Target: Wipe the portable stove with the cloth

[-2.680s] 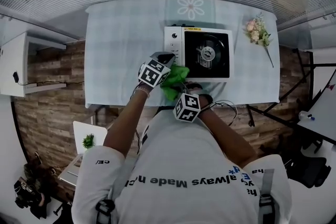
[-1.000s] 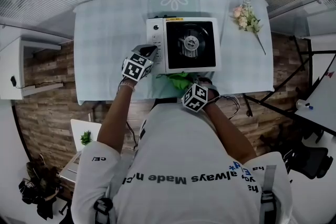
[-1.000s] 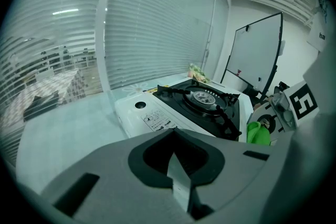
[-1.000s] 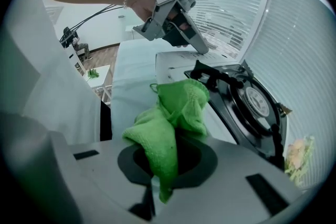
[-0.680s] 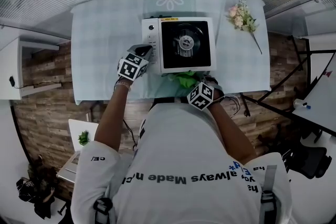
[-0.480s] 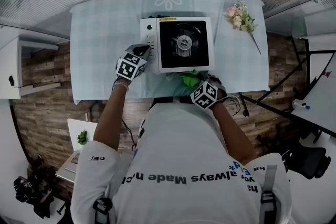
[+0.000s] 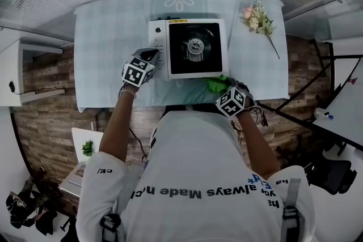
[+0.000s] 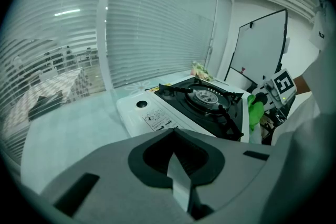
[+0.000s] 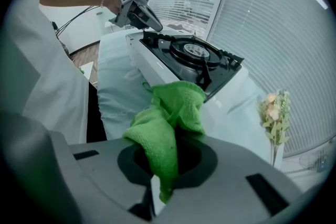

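Note:
The white portable stove (image 7: 187, 48) with its black burner top sits mid-table; it also shows in the left gripper view (image 8: 199, 102) and the right gripper view (image 9: 184, 57). A bunched green cloth (image 9: 168, 123) is clamped in my right gripper (image 9: 157, 186), pressed against the stove's near right front corner (image 7: 217, 84). My left gripper (image 7: 148, 58) rests against the stove's left control panel, shut with nothing between its jaws (image 8: 181, 189).
A pale checked tablecloth (image 7: 108, 37) covers the table. An artificial flower sprig (image 7: 258, 18) lies to the right of the stove. White blinds run behind the table. A whiteboard (image 8: 260, 50) stands off to the side.
My right gripper has slid the green cloth rightward along the stove's front edge to its right corner. The left gripper stays at the stove's left side.

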`<state>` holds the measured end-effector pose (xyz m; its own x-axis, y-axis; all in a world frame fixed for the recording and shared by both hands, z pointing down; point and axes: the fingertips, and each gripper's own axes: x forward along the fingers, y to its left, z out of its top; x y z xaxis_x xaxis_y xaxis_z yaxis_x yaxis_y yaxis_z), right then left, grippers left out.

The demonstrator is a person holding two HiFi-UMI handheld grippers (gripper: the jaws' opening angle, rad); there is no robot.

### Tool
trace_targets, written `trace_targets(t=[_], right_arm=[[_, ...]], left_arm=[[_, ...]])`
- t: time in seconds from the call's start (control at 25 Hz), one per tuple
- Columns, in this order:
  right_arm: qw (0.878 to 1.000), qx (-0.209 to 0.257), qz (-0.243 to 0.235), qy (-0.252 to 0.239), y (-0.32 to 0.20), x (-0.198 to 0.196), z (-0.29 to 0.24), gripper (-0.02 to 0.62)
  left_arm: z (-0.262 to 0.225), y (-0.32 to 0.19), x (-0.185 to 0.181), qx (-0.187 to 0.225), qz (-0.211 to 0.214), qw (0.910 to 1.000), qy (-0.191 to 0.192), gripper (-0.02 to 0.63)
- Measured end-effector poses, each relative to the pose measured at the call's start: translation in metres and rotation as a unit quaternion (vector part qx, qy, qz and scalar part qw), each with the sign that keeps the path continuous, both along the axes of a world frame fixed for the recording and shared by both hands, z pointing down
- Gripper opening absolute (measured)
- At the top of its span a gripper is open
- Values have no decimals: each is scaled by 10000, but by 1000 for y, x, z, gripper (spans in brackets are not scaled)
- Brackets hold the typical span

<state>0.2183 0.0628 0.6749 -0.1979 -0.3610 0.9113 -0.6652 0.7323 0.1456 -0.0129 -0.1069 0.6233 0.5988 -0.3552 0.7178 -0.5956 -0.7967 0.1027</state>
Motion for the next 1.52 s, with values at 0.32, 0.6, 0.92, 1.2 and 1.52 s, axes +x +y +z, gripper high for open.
trace_targets(t=[0.32,0.6,0.92,1.2,1.52], right_arm=[[9998,-149,-15,93,1,27,4,26],[9996,-156,107,233,-12,54,5,26],[9989,-125,-32,450,-39,67,7,26],[9975,26,-187,684,-81,71,6,26],[9956,116,-315,871,-125,75,7,26]], left_arm=[[-1,0,1,-17,-71,10000,-20,11],[0,1,0,-51,-161,9999,-3,11],[-1,1,0,-65,-279,9996,55,11],[-1,0,0,-137,-418,9989,186,11],[-1,-1,0,-158,-513,9982,269,11]])
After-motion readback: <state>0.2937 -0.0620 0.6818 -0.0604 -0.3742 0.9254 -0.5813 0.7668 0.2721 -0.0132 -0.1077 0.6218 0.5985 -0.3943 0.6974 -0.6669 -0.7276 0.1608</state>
